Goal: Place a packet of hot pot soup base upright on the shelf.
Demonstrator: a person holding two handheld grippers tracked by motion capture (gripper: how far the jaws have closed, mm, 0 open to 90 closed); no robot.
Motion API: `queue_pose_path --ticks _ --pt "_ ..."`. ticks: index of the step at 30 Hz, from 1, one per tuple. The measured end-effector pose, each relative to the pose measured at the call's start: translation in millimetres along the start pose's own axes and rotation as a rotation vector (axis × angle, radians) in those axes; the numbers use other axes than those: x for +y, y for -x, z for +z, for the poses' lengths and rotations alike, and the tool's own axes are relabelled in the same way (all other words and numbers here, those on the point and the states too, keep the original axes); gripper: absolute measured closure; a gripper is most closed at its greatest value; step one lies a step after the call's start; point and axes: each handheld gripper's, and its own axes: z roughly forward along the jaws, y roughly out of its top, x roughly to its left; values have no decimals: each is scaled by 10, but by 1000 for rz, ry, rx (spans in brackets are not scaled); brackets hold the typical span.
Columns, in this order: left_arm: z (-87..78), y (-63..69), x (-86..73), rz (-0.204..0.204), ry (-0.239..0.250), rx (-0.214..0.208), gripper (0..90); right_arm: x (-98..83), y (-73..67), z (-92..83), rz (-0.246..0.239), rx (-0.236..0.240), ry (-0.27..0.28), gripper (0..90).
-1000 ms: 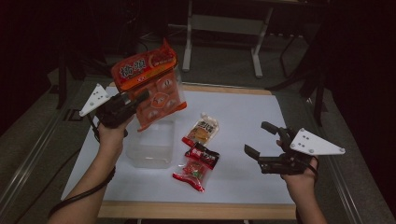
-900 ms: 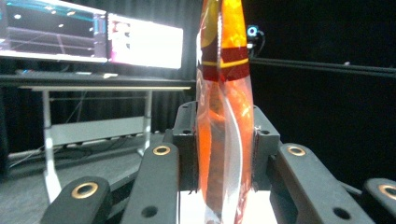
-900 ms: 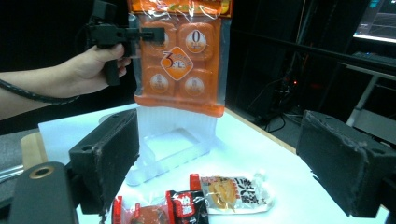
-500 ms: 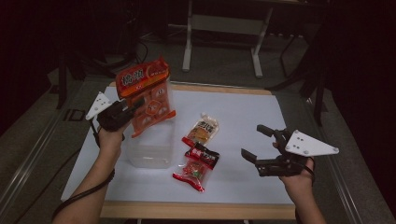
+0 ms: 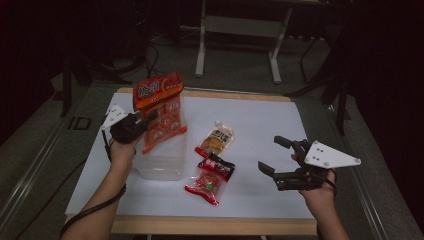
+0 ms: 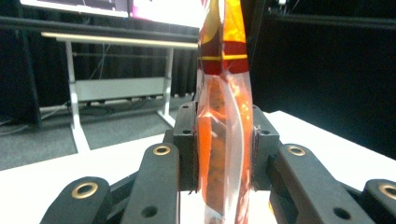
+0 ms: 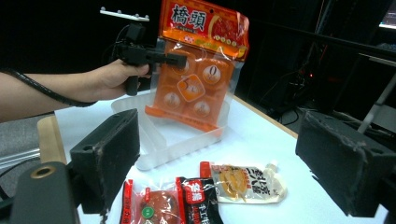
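**Orange snack bag held over the clear tub, three packets left on the table**

From the high view, the left gripper (image 5: 145, 121) pinches a tall orange snack bag (image 5: 161, 111) upright, its lower edge hanging just above or at the mouth of a clear plastic tub (image 5: 159, 164) on the white table (image 5: 310, 120). The right gripper (image 5: 278, 156) hovers at the near right with its jaws spread wide and nothing between them. Between the two hands lie a pale sauce pouch (image 5: 215, 139), a dark packet (image 5: 216, 166) and a red packet (image 5: 203, 186), all outside the tub.

In the left gripper view, both pads press flat on the bag (image 6: 224, 140), which stands edge-on between them; the hold looks firm.

In the right gripper view, the wide-open jaws frame the scene: the bag (image 7: 198, 70) dangles with its bottom dipping into the tub (image 7: 180, 140), not yet released. The three small packets (image 7: 196, 191) sit just in front.

By my reading, the packing has barely begun: the first item is going in, and three remain.
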Motion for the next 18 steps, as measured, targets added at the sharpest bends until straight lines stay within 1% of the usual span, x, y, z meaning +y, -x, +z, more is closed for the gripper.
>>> queue_pose_path --ticks 3,9,11,14,15,18 --pt "-6 -25 -17 -19 4 -4 713 -2 3 -3 1 2 3 136" --pt "-16 -25 -70 -15 -8 6 712 -15 8 8 6 3 2 136" --pt "-23 -37 -111 -30 -7 12 713 -23 4 12 6 4 2 136" --pt "-35 -57 -160 -38 -16 24 711 -37 0 18 10 9 0 136" --pt "-35 -64 -180 -44 -27 29 711 -41 0 20 12 9 -1 136" --pt "-44 -98 -239 -62 -29 24 709 -55 7 25 13 9 -4 136"
